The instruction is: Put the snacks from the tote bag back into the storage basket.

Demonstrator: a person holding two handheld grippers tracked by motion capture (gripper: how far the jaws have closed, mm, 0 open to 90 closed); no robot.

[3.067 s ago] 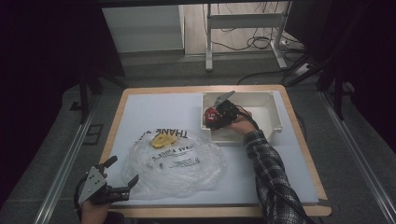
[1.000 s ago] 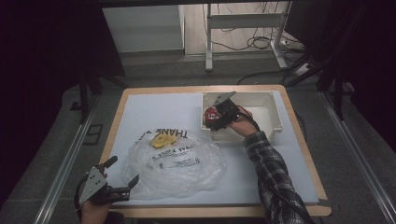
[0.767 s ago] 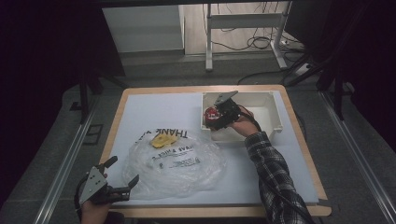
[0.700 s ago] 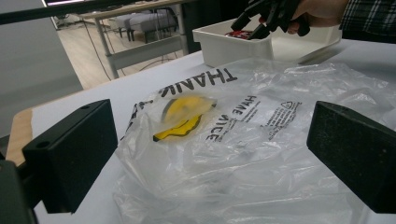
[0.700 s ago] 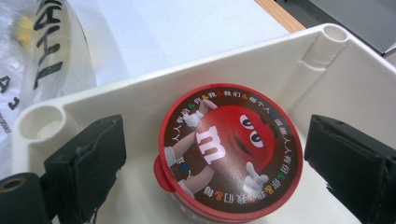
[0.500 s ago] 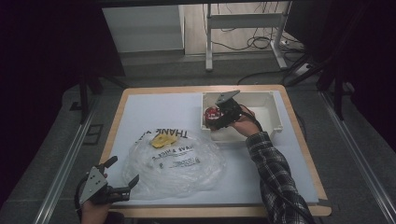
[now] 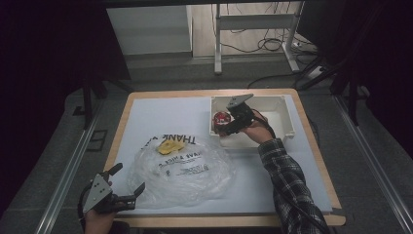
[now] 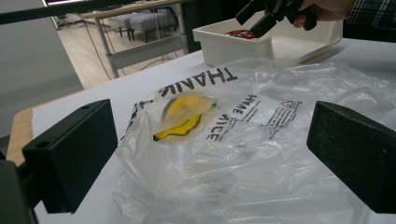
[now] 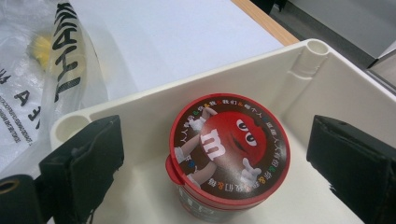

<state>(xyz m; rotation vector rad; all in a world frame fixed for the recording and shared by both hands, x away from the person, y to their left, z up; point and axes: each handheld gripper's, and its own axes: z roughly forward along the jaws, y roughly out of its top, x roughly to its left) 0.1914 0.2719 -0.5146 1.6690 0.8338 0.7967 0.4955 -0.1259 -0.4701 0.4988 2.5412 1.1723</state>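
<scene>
A red-lidded candy tub [image 9: 229,149] stands upright in the near-left corner of the white bin [image 7: 277,117]. In the high view the tub [image 7: 222,117] sits just ahead of my right gripper [image 7: 223,127]. My right gripper [image 9: 222,161] hangs over it; its jaws have just been opening. The tub is between them, and both pads stand clear of it. My left gripper [image 7: 129,178] rests open at the table's front left, by the edge of a clear plastic bag [image 7: 185,168]. The bag [image 8: 243,140] holds a yellow item [image 8: 182,116].
The bin [image 9: 308,51] has high white walls around the tub. The bag carries black print and lies crumpled between the two hands. White table surface [image 7: 146,117] stretches left of the bin. The wooden table edge [image 7: 234,222] runs along the front.
My right gripper has lifted slightly over the bin, and the tub stays in the corner. The left gripper and the bag have not moved.
</scene>
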